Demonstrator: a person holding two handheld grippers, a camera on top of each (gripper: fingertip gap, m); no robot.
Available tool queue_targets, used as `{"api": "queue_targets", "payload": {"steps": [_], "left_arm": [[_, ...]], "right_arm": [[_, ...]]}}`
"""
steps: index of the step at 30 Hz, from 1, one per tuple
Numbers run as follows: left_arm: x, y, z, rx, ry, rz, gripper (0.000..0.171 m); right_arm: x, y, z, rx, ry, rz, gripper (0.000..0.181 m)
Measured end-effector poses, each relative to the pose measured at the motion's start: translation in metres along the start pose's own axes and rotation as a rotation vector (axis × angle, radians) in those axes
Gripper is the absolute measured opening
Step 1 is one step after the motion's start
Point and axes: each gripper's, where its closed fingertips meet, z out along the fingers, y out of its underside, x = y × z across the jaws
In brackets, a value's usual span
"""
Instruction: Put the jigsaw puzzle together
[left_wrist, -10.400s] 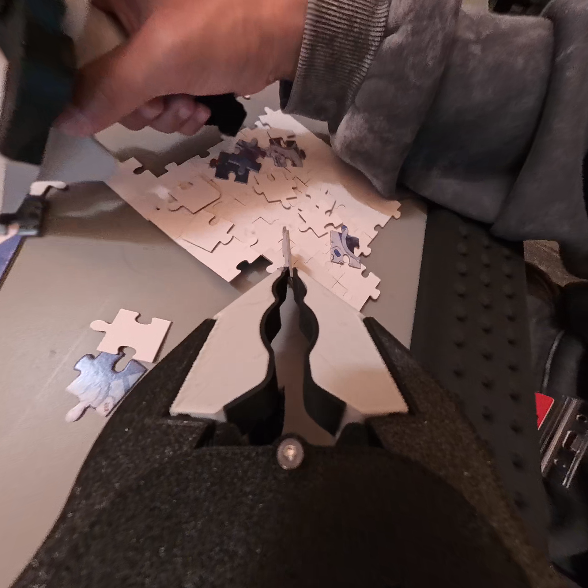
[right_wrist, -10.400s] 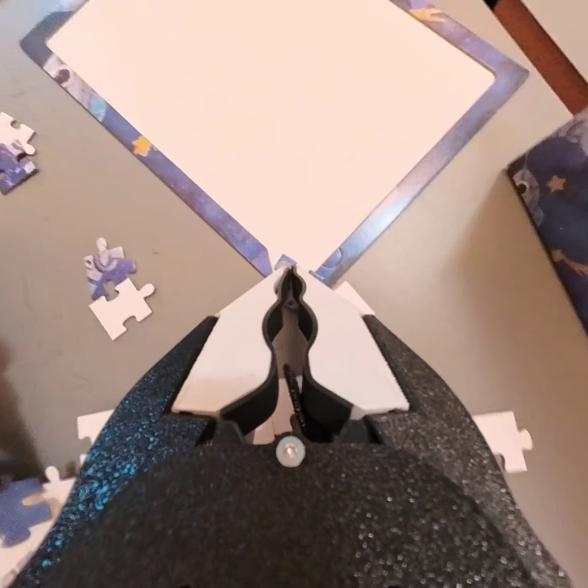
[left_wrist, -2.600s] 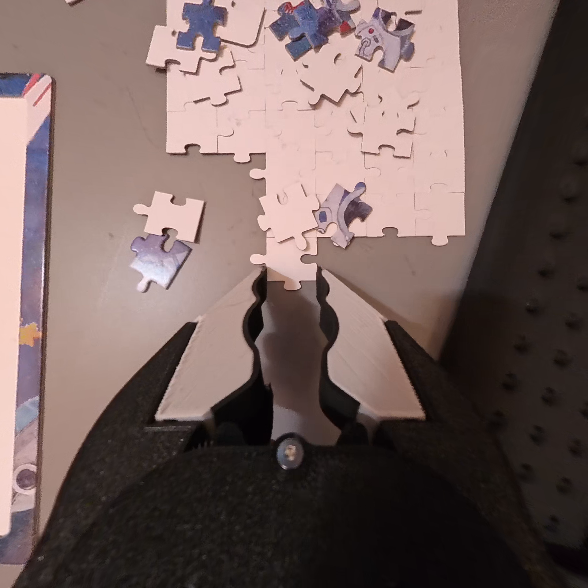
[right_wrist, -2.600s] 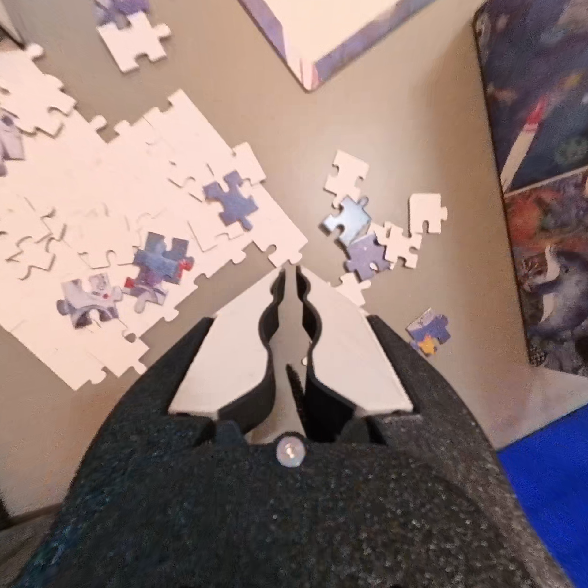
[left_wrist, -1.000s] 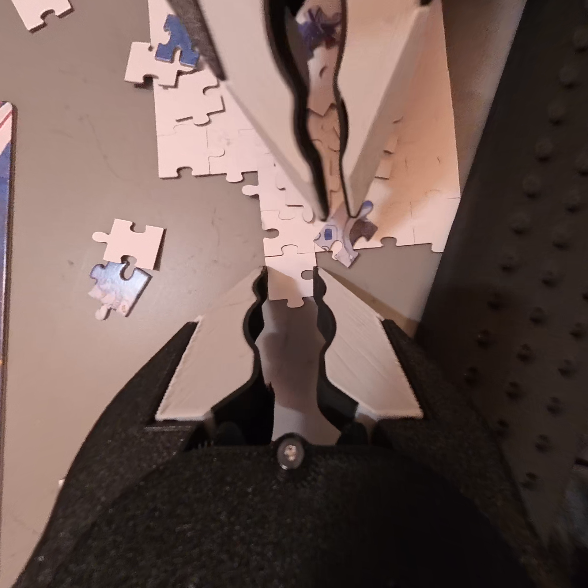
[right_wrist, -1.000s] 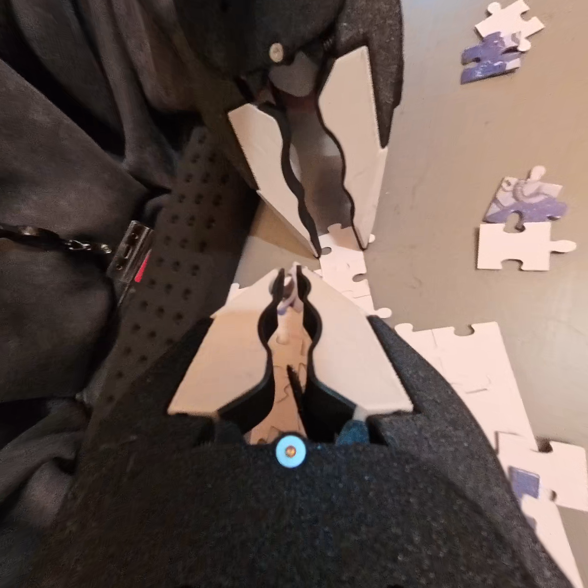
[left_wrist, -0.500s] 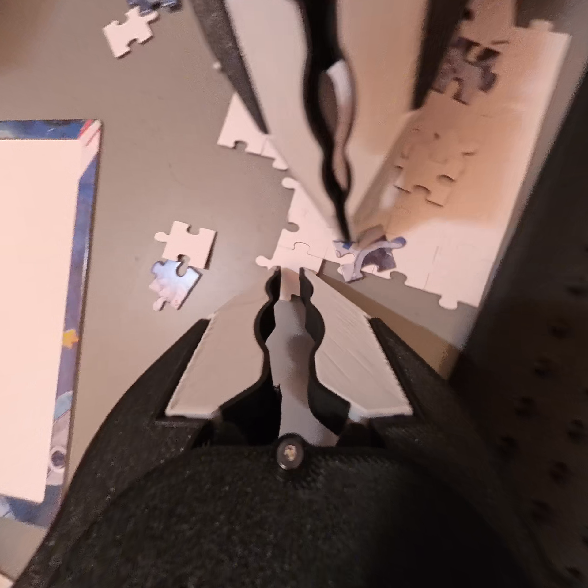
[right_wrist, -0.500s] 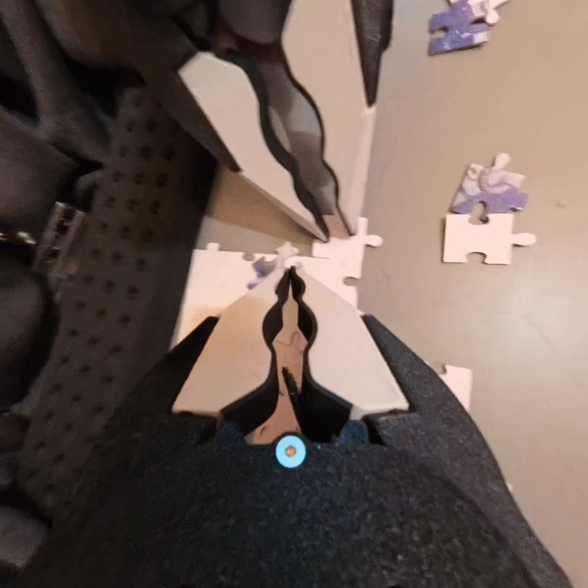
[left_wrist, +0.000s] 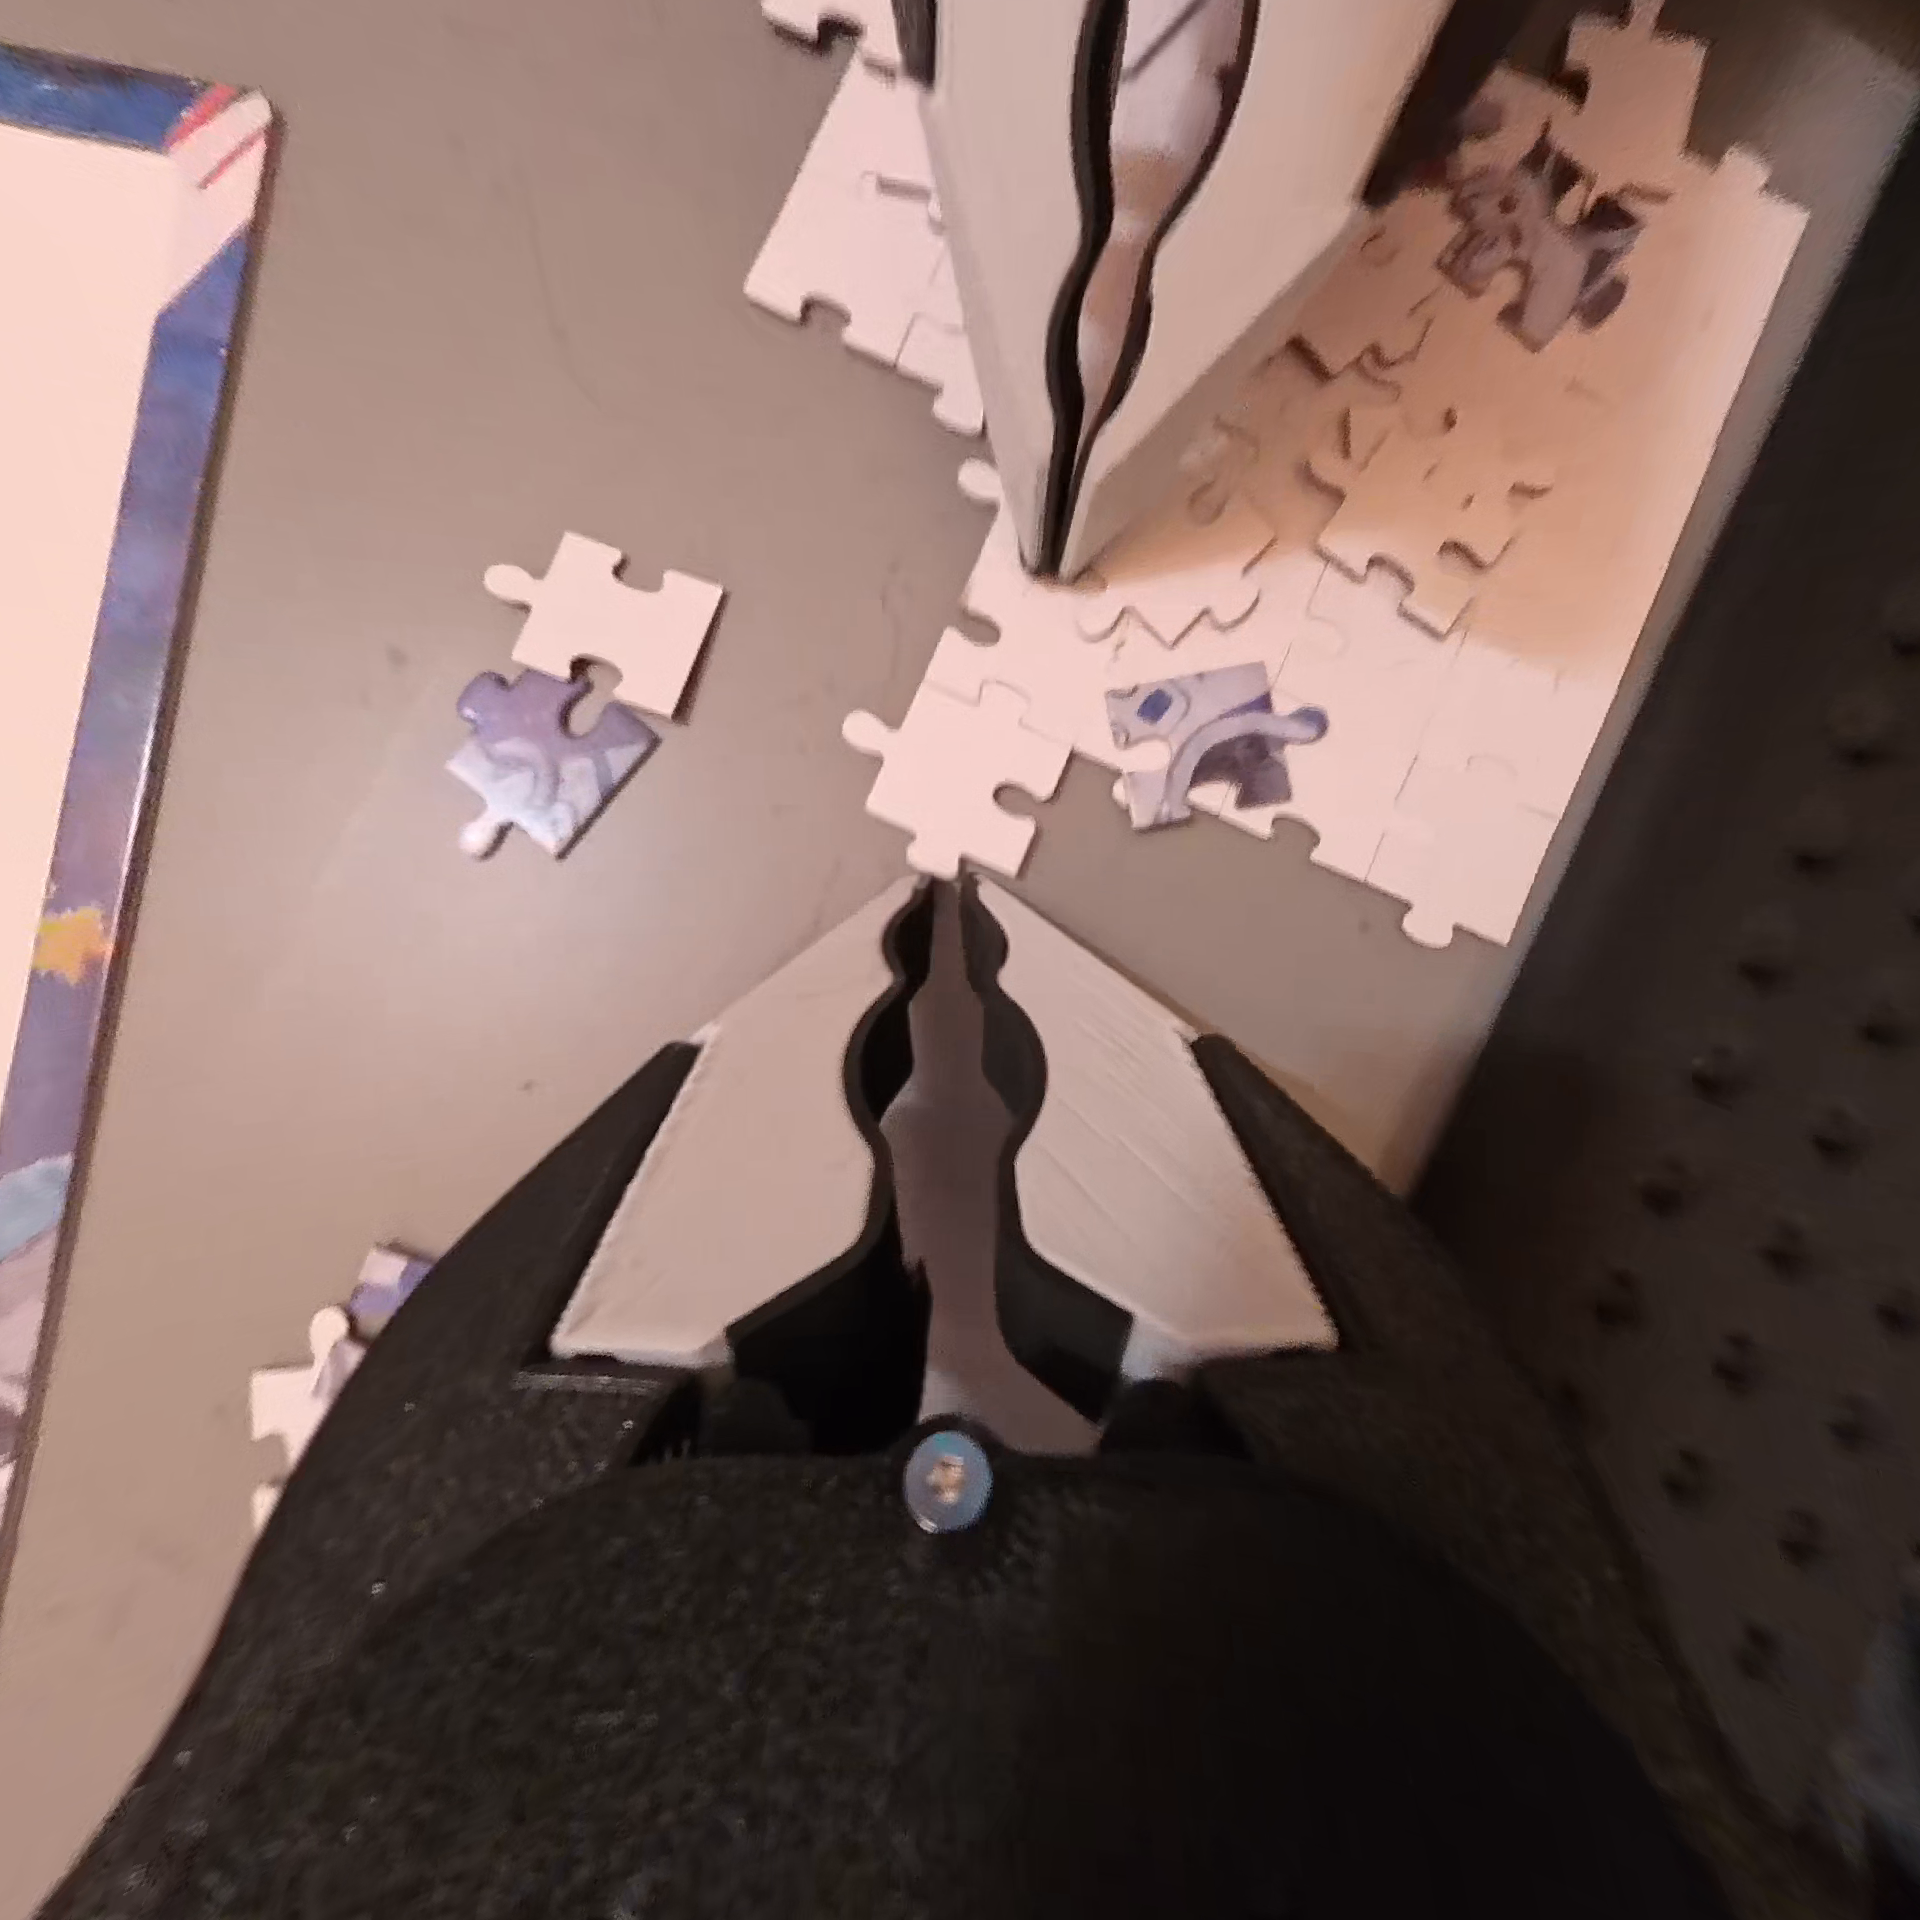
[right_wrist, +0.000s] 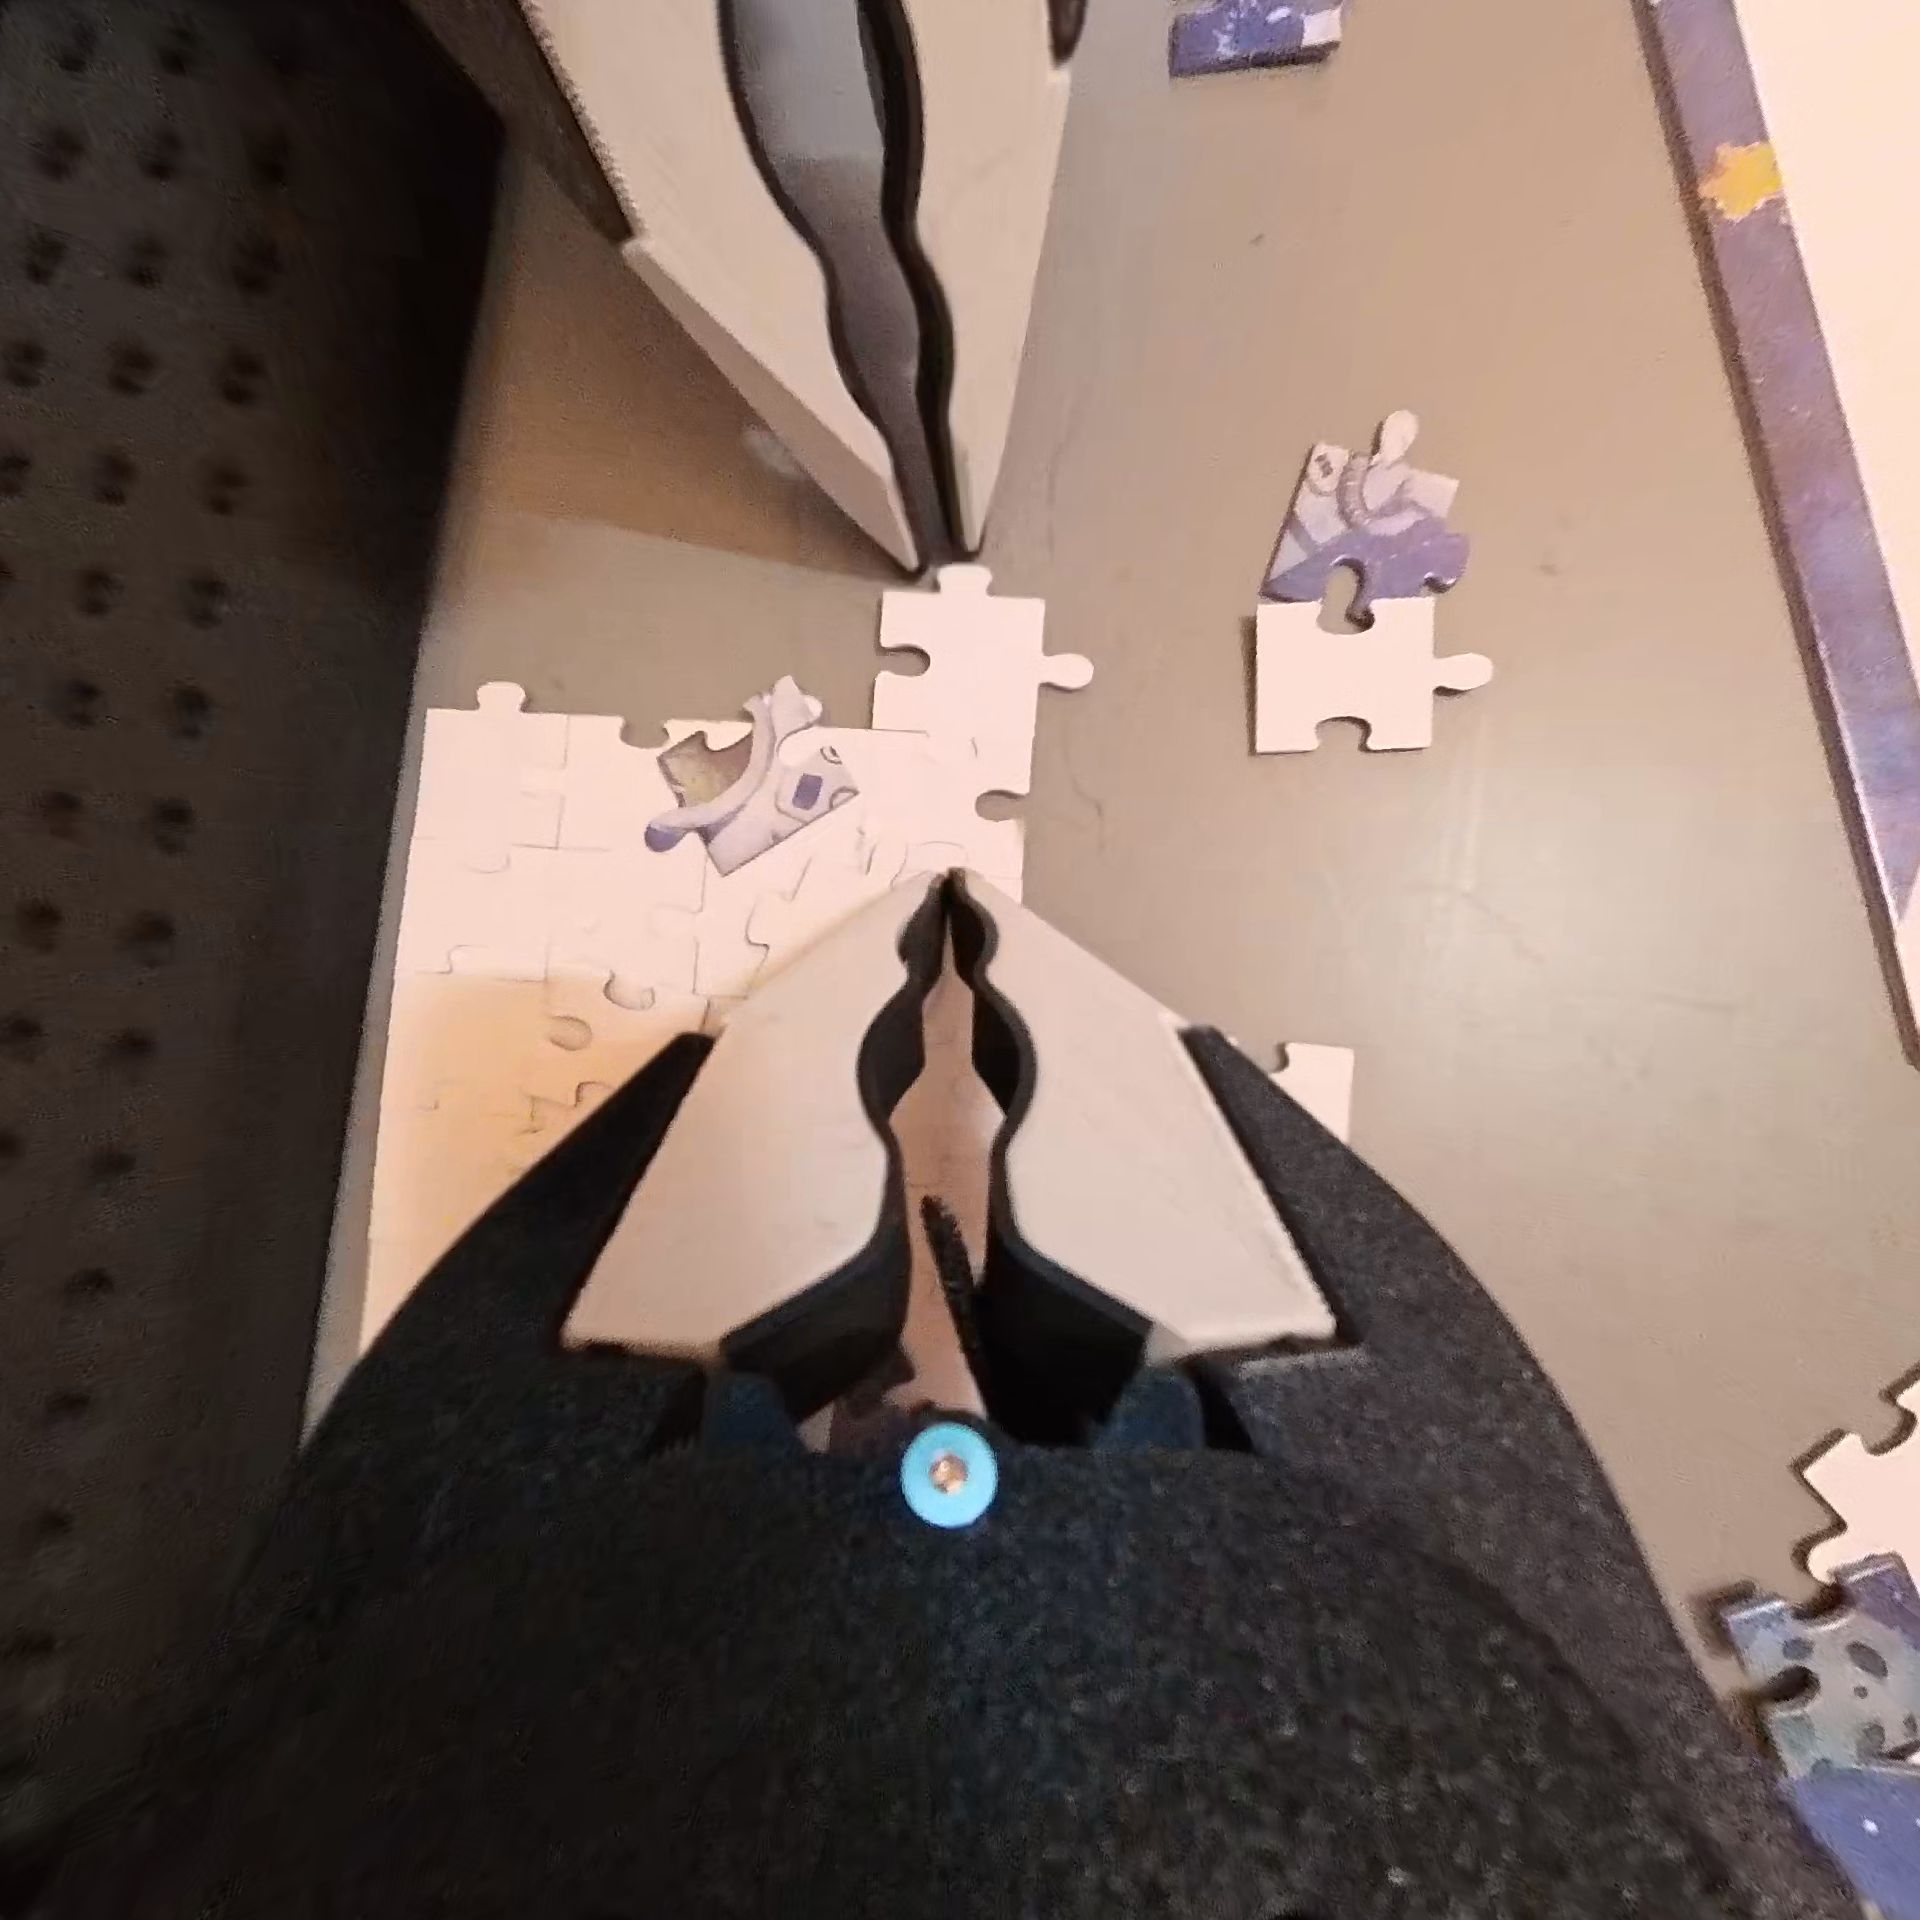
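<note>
Two loose pieces lie beside the joined white pieces.

Bare table mid-left of left view is passable; box edge blocks far left, assembled slab and right gripper crowd upper right.

White backs, blue faces, grey tabletop

Joined puzzle sheet mid-right, left wrist view: plain white backs up, warm cream tint toward upper right. One face-up piece on it: pale blue w/ white curve & darker navy patch. Loose pair left of centre: white piece over a lavender-blue swirly piece. Table flat grey-olive. Tray at left edge: cream inside, blue border w/ yellow star. Left gripper & right gripper: white fingers, black wavy inner pads, speckled black bodies. Dimpled black mat on right.
</note>
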Motion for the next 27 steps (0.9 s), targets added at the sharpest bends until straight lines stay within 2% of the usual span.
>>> {"api": "queue_targets", "payload": {"steps": [5,14,16,18,20,23,26,27], "left_arm": [[-0.003,-0.005,0.002,0.054,0.029,-0.052,0.002],[-0.014,-0.018,0.003,0.142,-0.007,-0.087,0.003],[-0.007,-0.038,-0.01,0.264,0.061,-0.108,0.001],[0.017,-0.064,-0.025,0.389,0.217,-0.134,0.0],[0.014,-0.06,-0.014,0.33,0.149,-0.097,0.0],[0.01,-0.051,-0.009,0.295,0.132,-0.11,0.006],[-0.005,-0.043,-0.01,0.258,0.078,-0.156,0.027],[-0.002,-0.042,-0.008,0.247,0.079,-0.148,0.027]], "right_arm": [[0.0,0.0,0.001,0.0,-0.005,0.02,0.0],[-0.001,0.002,-0.001,0.022,-0.04,0.06,0.0],[0.0,0.002,-0.001,0.023,-0.04,0.065,0.0],[0.002,-0.002,0.001,0.046,-0.027,0.064,0.0],[0.002,-0.003,0.002,0.052,-0.028,0.057,0.0],[0.006,-0.002,0.0,0.058,-0.01,0.074,0.0],[0.013,-0.003,-0.009,0.093,0.03,0.062,0.005],[0.015,-0.004,-0.013,0.107,0.032,0.074,0.01]]}}
